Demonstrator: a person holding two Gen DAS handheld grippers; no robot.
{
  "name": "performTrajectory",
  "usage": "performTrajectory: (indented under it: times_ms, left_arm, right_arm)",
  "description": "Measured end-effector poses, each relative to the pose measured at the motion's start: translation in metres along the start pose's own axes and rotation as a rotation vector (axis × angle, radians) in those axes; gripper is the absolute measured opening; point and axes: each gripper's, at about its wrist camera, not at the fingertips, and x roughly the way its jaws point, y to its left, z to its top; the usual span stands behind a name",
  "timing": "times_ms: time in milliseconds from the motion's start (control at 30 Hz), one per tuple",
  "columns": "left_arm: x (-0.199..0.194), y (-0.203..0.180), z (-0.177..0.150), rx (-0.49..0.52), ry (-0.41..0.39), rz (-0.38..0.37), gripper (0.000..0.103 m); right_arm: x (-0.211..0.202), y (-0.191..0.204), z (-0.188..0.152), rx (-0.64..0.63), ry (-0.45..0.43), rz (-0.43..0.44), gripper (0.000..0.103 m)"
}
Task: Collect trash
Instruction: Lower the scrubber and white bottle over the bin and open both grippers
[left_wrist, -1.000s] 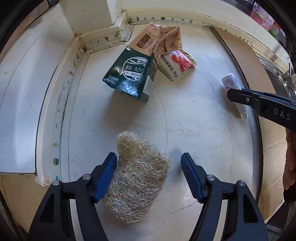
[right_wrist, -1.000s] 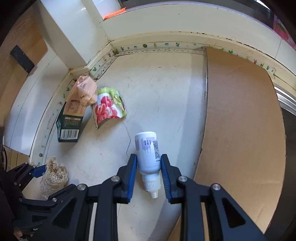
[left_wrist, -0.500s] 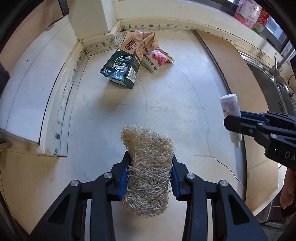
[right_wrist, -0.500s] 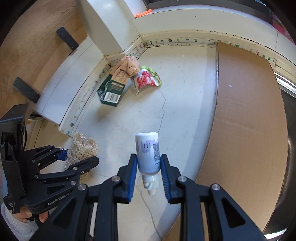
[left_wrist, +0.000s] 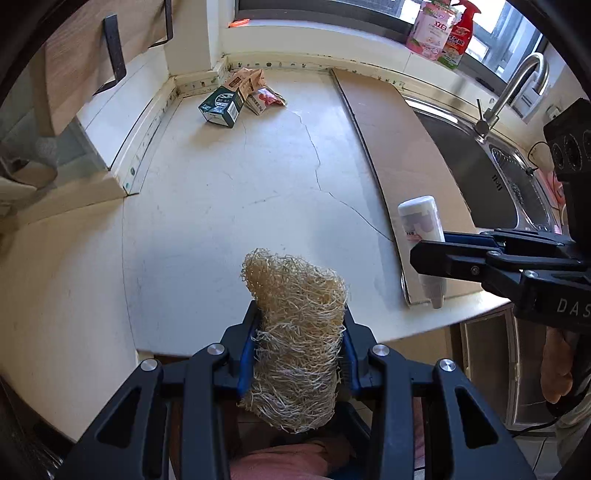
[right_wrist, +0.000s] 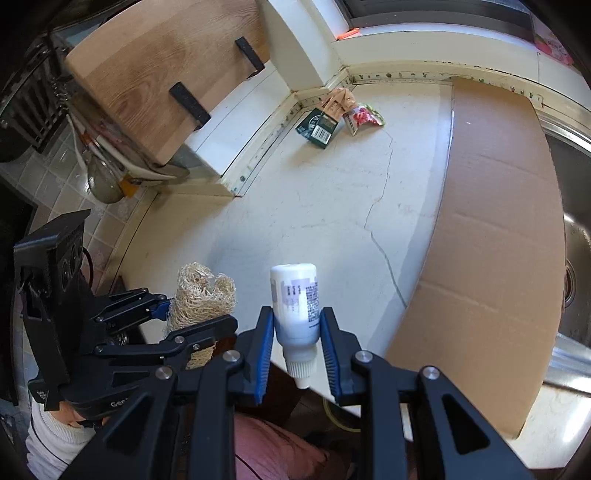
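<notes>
Grippers lifted clear of the cracked countertop (left_wrist: 229, 192): the left gripper (left_wrist: 297, 347), open around the loofah scrubber (left_wrist: 295, 332) a second ago, now clamps it; the right gripper (right_wrist: 297, 332) still pinches the white bottle (right_wrist: 297, 306). Crumpled cartons (left_wrist: 236, 98) remain in the far corner.
</notes>
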Motion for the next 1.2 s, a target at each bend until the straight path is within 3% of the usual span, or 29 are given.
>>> performTrajectory:
  times_ms: [200, 433, 567, 833, 1200]
  left_arm:
    - [0.006, -0.016, -0.064, -0.013, -0.030, 0.001, 0.036]
    - [0.052, -0.009, -0.125, -0.175, -0.034, -0.053, 0.036]
    - [0.093, -0.002, -0.153, -0.252, 0.020, -0.073, 0.036]
    - [0.154, 0.001, -0.190, -0.284, 0.101, -0.034, 0.037]
    - [0.202, 0.017, -0.210, -0.348, 0.166, -0.091, 0.039]
  right_arm:
    - [0.005, 0.011, -0.070, -0.020, 0.016, 0.029, 0.025]
    - [0.033, 0.017, -0.144, -0.104, 0.001, -0.060, 0.025]
    - [0.063, 0.005, -0.170, -0.117, 0.028, -0.117, 0.025]
    - [0.127, -0.038, -0.201, -0.041, 0.143, -0.145, 0.025]
    - [0.169, -0.073, -0.216, 0.062, 0.218, -0.145, 0.026]
